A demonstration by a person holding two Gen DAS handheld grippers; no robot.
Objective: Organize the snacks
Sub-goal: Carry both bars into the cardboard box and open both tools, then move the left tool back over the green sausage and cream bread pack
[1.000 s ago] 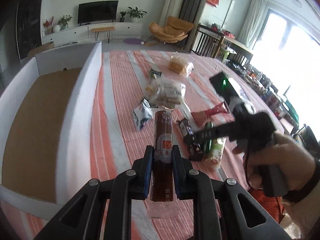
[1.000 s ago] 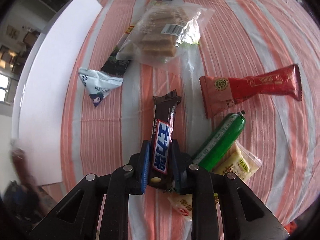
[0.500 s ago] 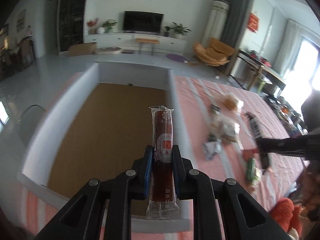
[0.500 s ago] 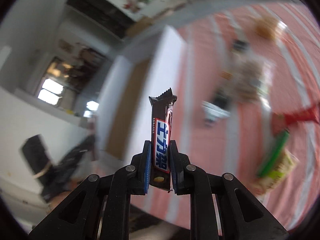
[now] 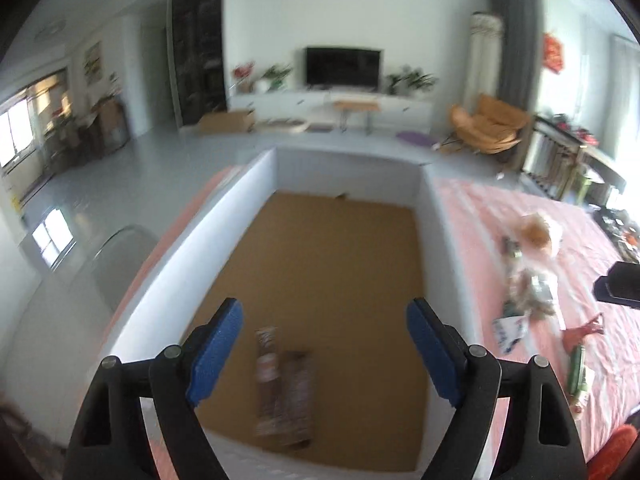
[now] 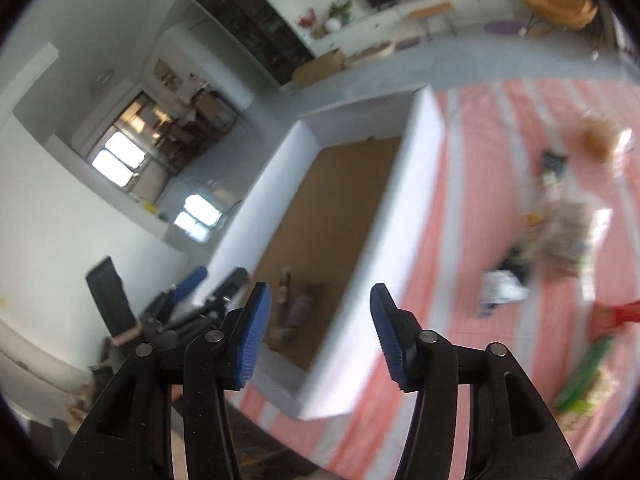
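A white-walled box with a brown floor stands on the pink striped tablecloth. In it, near the front wall, lie a brown sausage stick and a chocolate bar, side by side and blurred. My left gripper hangs above them, jaws opening, nothing between the pads. My right gripper is over the box's near right wall, jaws opening and empty too. From there the sausage stick and chocolate bar show on the box floor, and the left gripper is at the left.
Loose snacks lie on the cloth right of the box: a green sausage, a red packet, a blue-and-white packet, a biscuit bag and bread. A chair back stands left of the table.
Both grippers swung from the snack pile to the box and let go. The sausage stick and the chocolate bar have left the jaws and lie on the box floor.
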